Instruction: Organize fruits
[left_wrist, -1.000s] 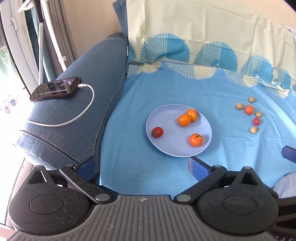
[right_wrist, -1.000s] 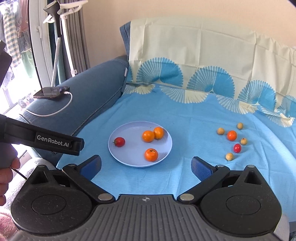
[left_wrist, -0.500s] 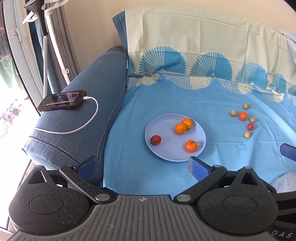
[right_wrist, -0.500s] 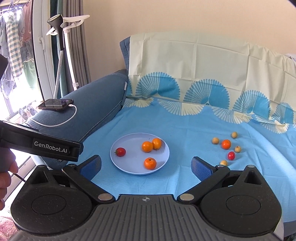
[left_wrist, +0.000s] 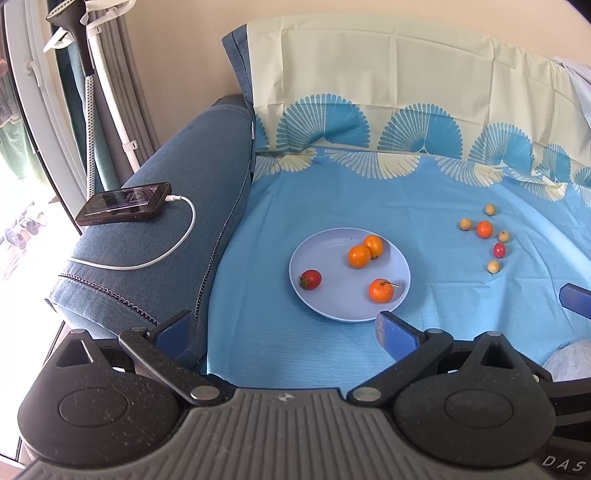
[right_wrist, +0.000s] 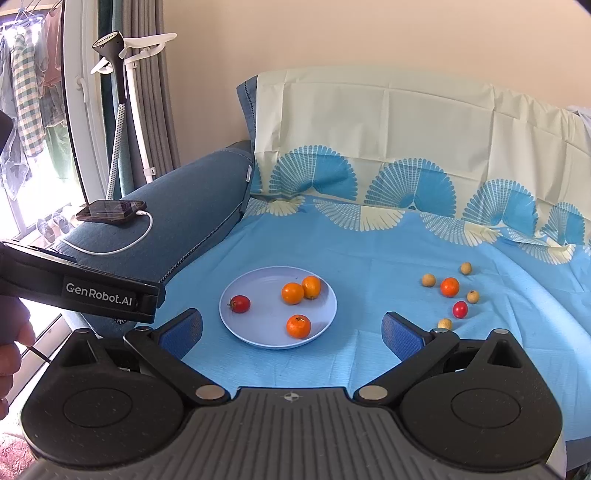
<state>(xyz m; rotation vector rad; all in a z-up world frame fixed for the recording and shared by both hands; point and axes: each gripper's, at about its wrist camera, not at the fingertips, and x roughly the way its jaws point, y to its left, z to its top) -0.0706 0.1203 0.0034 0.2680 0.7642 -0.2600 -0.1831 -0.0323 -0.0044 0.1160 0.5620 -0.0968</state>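
Note:
A pale blue plate (left_wrist: 332, 306) (right_wrist: 258, 332) lies on the blue cloth and holds three orange fruits (left_wrist: 359, 256) (right_wrist: 292, 293) and a red tomato (left_wrist: 310, 278) (right_wrist: 240, 303). Loose fruits lie to its right: an orange one (left_wrist: 484, 229) (right_wrist: 449, 287), a red one (left_wrist: 499, 250) (right_wrist: 460, 309) and several small tan ones (left_wrist: 465, 223) (right_wrist: 428, 280). My left gripper (left_wrist: 282, 330) is open and empty, near the plate's front edge. My right gripper (right_wrist: 291, 328) is open and empty, in front of the plate.
A blue sofa armrest (left_wrist: 177, 206) on the left carries a phone (left_wrist: 123, 204) with a white cable (left_wrist: 173, 254). The left gripper's body (right_wrist: 92, 291) shows at the left of the right wrist view. A cream and blue cloth covers the backrest (right_wrist: 406, 122).
Both grippers have pulled back and risen, so the plate and fruits look smaller and lower in view. Both stay open. No fruit has moved.

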